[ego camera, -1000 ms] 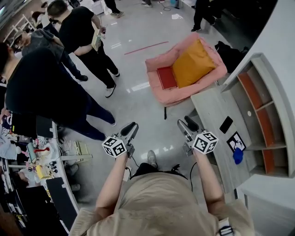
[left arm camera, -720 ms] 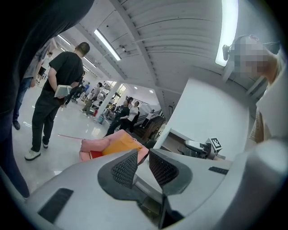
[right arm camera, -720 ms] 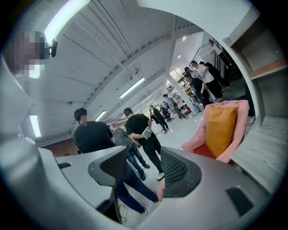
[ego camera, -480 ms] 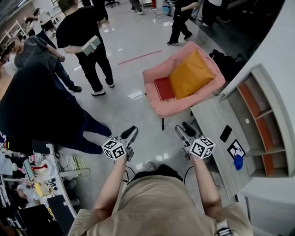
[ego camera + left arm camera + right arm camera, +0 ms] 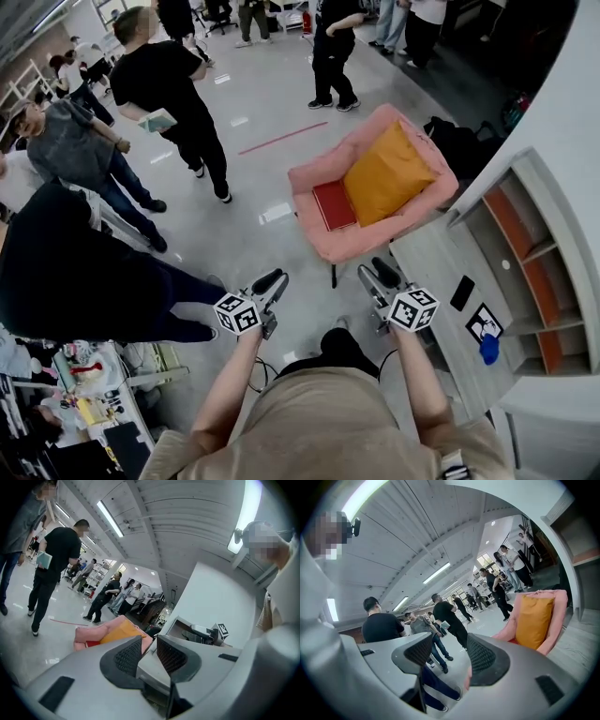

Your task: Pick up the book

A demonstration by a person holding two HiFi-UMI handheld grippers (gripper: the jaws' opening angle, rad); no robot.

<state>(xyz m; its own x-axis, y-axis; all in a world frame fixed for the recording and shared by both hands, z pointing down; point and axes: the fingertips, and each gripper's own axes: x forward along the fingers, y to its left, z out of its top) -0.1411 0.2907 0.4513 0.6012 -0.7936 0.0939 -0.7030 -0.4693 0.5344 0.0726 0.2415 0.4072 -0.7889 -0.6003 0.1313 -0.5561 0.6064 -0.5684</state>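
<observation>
A red book lies flat on the seat of a pink armchair, next to an orange cushion. In the left gripper view only a red sliver of the book shows under the cushion. Both grippers are held level in front of the person, short of the chair and apart from the book. My left gripper has just been opening: a narrow gap shows between its pads, with nothing in it. My right gripper stands wide open and empty.
A grey desk with a dark phone stands at the right, below wall shelves. A black bag lies behind the chair. Several people stand at the left and back. A cluttered bench is at lower left.
The person has walked towards the armchair, carrying both grippers forward; the chair and book sit nearer to them. The bystanders have shifted in view.
</observation>
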